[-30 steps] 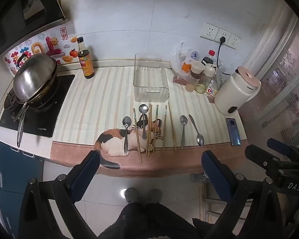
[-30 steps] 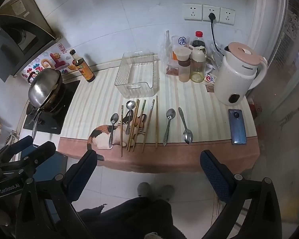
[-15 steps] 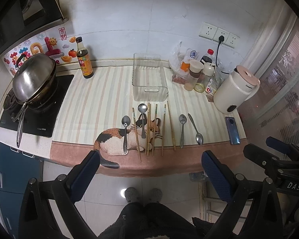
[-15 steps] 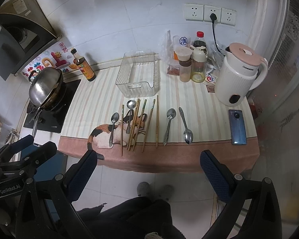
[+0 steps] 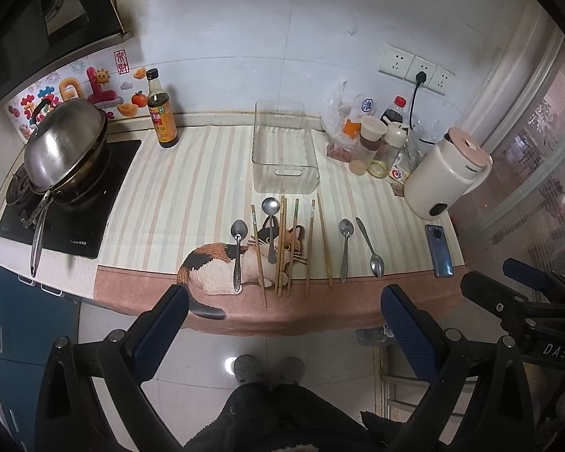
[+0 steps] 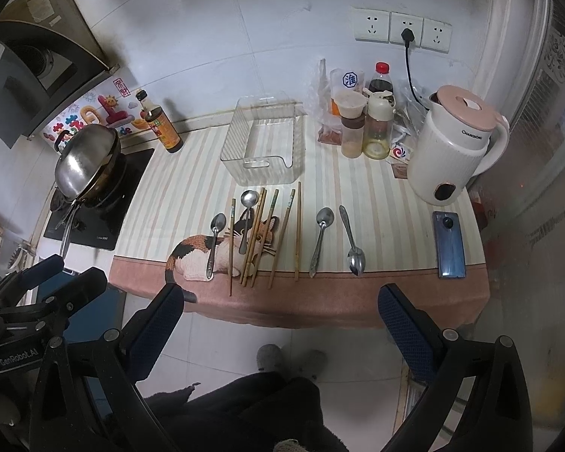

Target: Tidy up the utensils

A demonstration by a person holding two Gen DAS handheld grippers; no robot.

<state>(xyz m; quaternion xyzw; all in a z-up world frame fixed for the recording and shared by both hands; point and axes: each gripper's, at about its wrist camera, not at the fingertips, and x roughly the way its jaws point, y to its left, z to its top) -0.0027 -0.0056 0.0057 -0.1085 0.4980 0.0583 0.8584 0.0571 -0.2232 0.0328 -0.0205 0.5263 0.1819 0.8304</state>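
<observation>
Several metal spoons (image 5: 238, 250) (image 6: 319, 238) and several wooden chopsticks (image 5: 282, 245) (image 6: 258, 233) lie side by side on a striped cat-print mat (image 5: 192, 196) (image 6: 388, 222) near the counter's front edge. An empty clear plastic bin (image 5: 284, 158) (image 6: 261, 143) stands just behind them. My left gripper (image 5: 282, 320) is open and empty, held back from the counter above the floor. My right gripper (image 6: 278, 316) is open and empty, also short of the counter edge. Each gripper shows at the side of the other's view.
A lidded wok (image 5: 64, 143) sits on the stove at the left. A soy sauce bottle (image 5: 162, 113) stands by the wall. Condiment jars (image 5: 373, 143), a white kettle (image 5: 444, 173) and a blue phone (image 5: 439, 250) are at the right. My feet (image 5: 267, 369) are on the tiled floor below.
Both views have shifted slightly, drifting a little relative to the counter. Nothing on the counter has moved, and both grippers stay open.
</observation>
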